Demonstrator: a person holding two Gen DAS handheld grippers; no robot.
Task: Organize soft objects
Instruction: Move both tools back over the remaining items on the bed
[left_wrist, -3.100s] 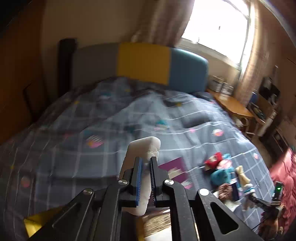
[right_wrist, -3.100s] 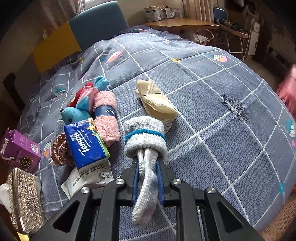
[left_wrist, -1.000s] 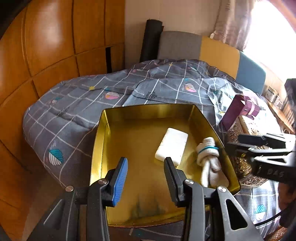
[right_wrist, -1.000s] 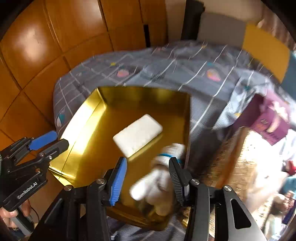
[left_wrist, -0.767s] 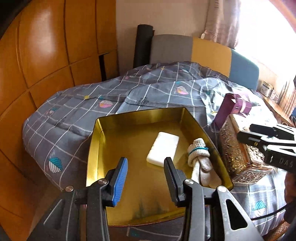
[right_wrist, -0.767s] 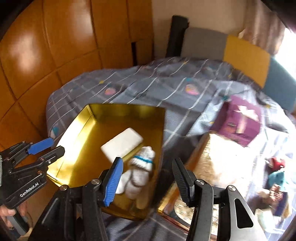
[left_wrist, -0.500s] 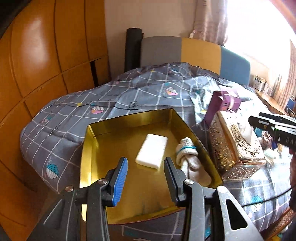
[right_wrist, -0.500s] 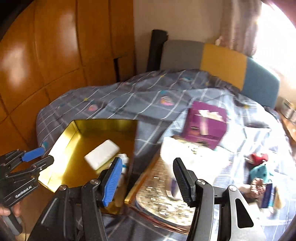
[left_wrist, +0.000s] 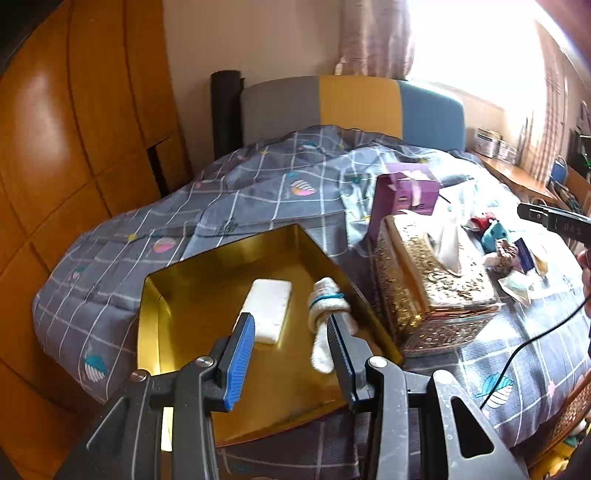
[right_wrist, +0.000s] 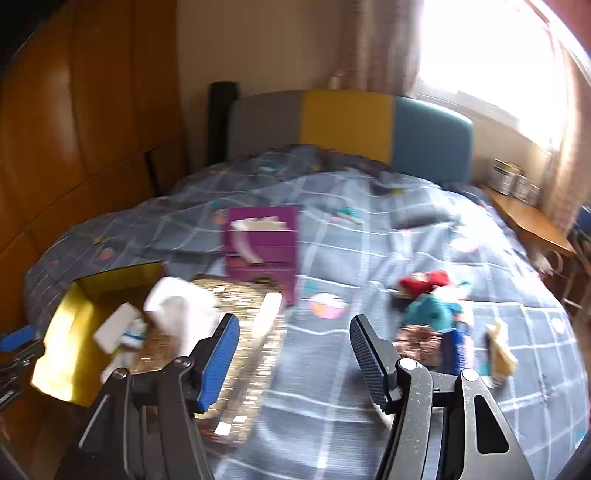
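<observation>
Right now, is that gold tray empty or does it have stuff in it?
Not empty. The tray holds two things: a white pad lying flat and a rolled white sock beside it.

Both grippers held open and empty above the bed

The left gripper (left_wrist: 290, 334) is tilted downward, its fingers (left_wrist: 242, 347) parted with nothing pressed between them. The right gripper (right_wrist: 293, 341) is likewise angled down; its jaws have just been opening, nothing between them.

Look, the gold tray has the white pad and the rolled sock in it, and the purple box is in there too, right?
Not quite. The gold tray holds only the white pad and rolled sock. The left wrist view shows the purple box on the bed outside it.
</observation>
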